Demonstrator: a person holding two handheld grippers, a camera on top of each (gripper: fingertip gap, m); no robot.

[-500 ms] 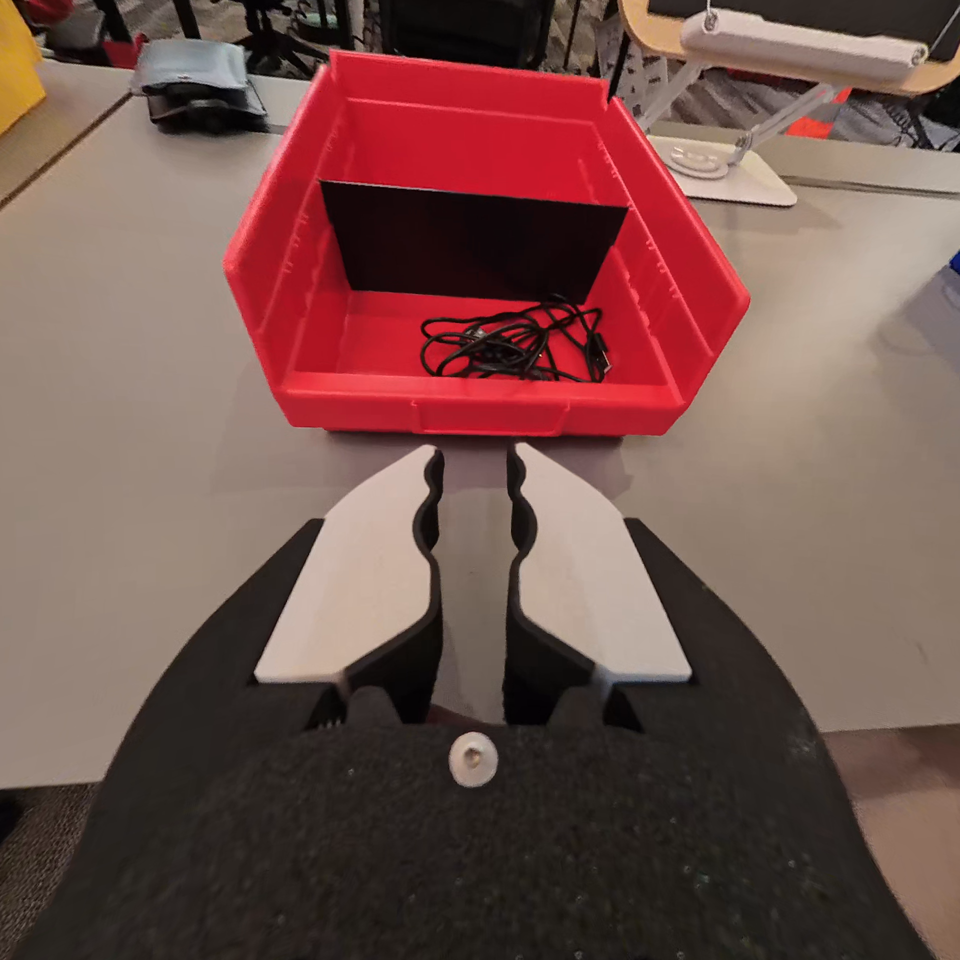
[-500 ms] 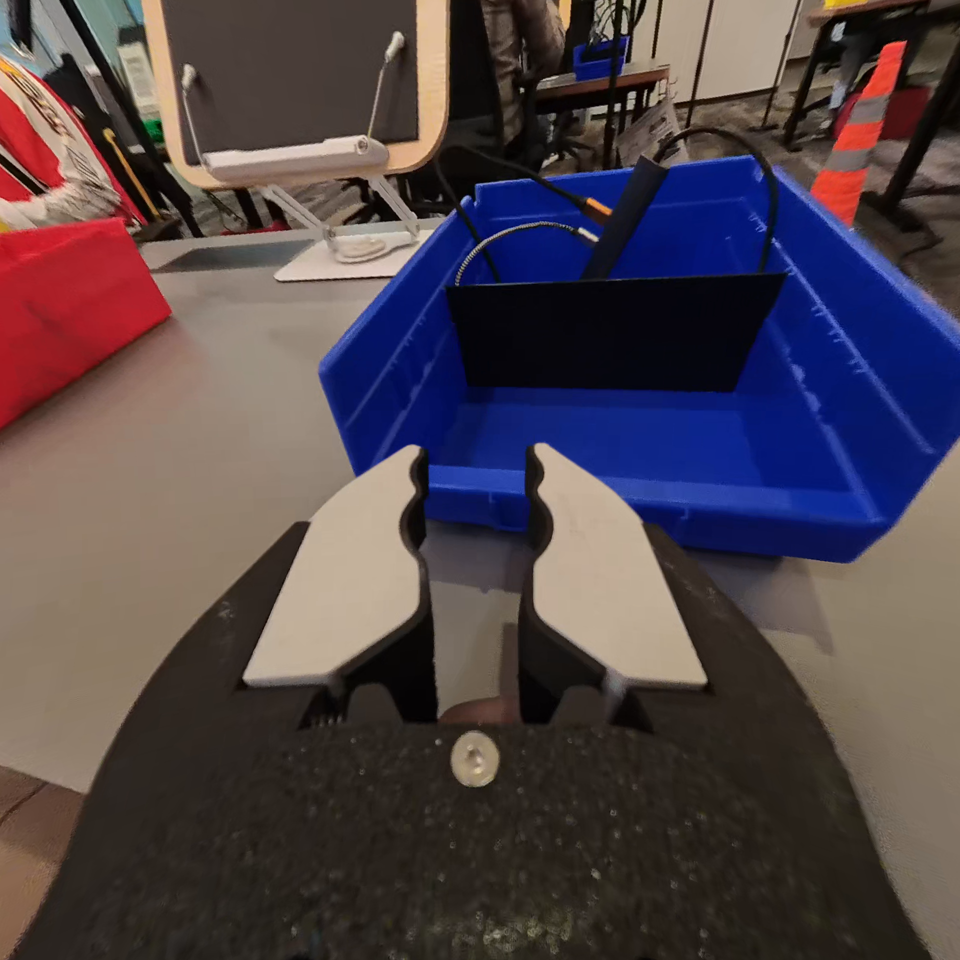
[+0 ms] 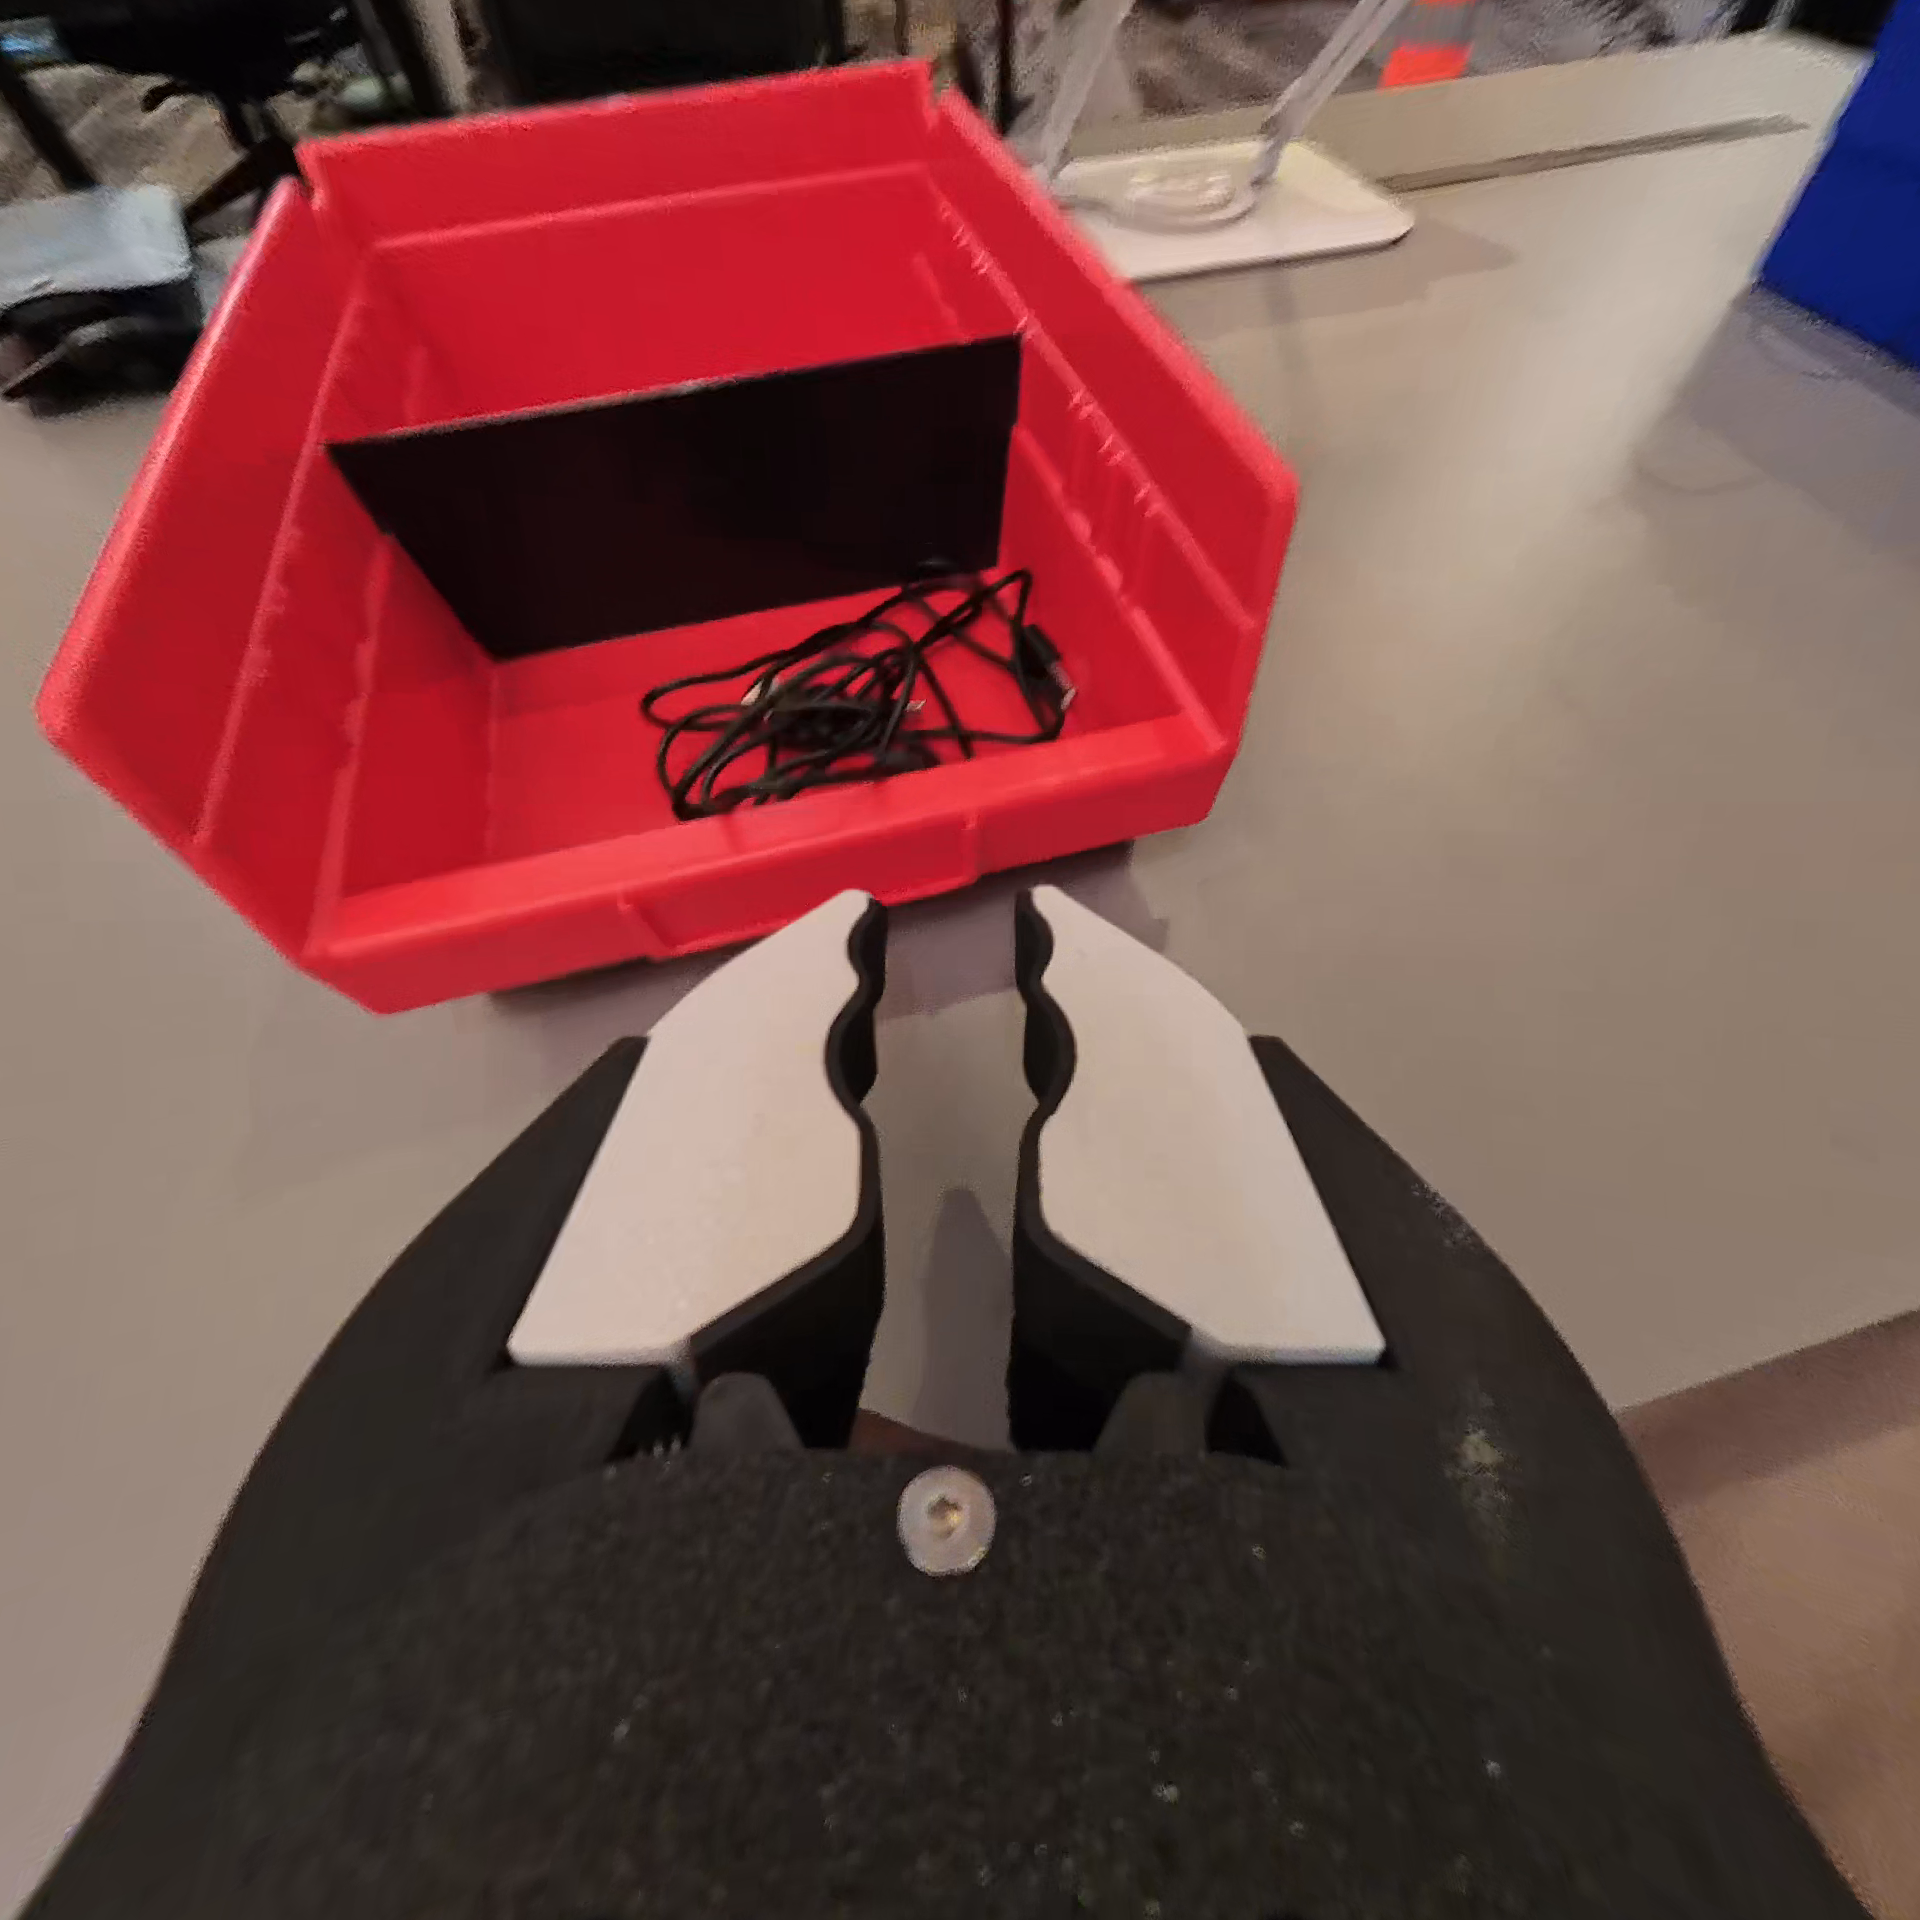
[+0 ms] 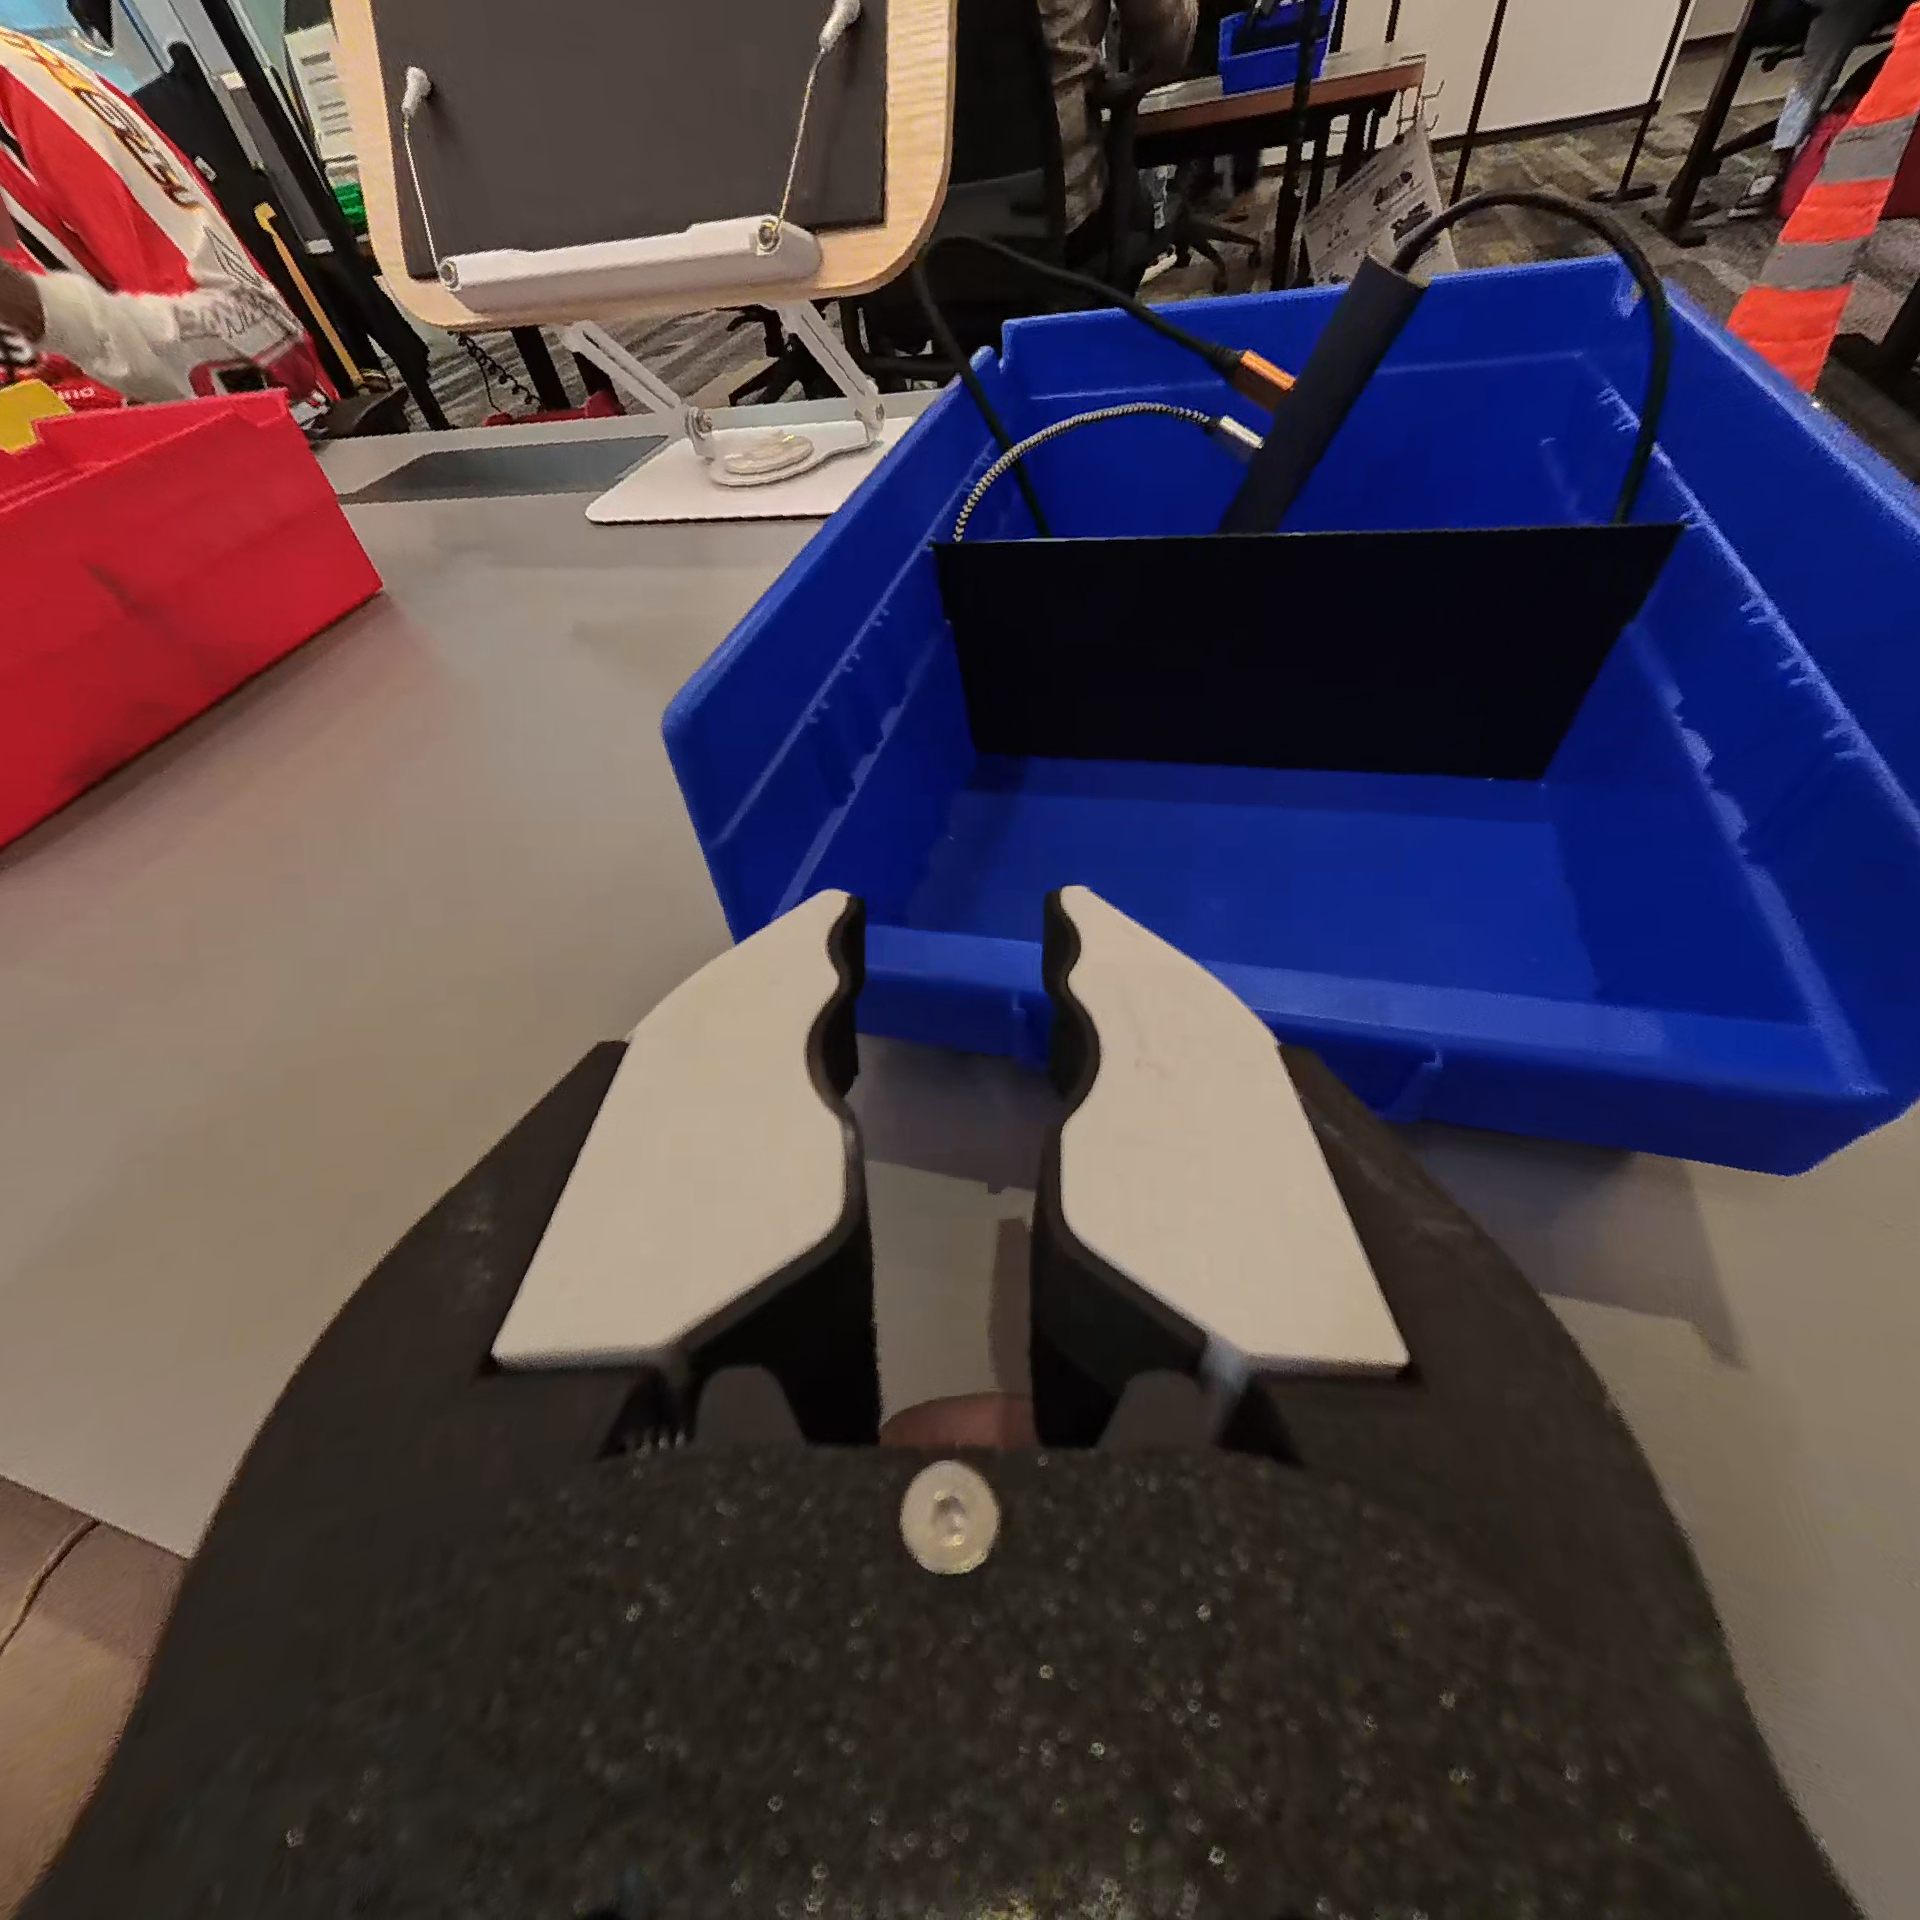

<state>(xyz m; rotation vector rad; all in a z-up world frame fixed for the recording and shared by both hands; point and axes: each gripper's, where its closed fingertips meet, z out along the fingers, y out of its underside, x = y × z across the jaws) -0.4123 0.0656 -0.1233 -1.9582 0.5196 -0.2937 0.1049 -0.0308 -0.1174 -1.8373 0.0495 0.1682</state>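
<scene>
Now my left claw point(image 3: 951, 920) hangs above the near edge of the grey table point(image 3: 1558, 779), released and empty, its grey fingers point(image 3: 727, 1143) parted with bare table showing between them. Half a second ago the red bin point(image 3: 727, 914) sat square ahead of it; now the bin appears turned and shifted left in that view, its near wall slanting up to the right, and my fingertips point at the right half of that wall, just short of it. The picture is a little blurred. Inside the bin a black divider point(image 3: 707, 509) stands upright across the middle, and a tangled black cable point(image 3: 842, 707) lies on the floor of the near compartment, toward its right side, as before. A white stand base point(image 3: 1247, 218) rests on the table beyond the bin's far right corner, and a blue edge point(image 3: 1860, 208) now shows at the right border, where almost nothing of it showed earlier. My right claw point(image 4: 951, 935) is likewise released and empty, fingers point(image 4: 717, 1143) apart a touch wider than before, tips in line with the near left corner of the blue bin point(image 4: 1351, 1049). That bin has its own dark divider point(image 4: 1278, 655); its near compartment holds nothing I can see, while cables point(image 4: 1091, 436) and a dark flat bar point(image 4: 1320, 395) rise from behind the divider. The red bin point(image 4: 156, 582) lies off to the left, well apart from the blue one, much as it did earlier.
</scene>
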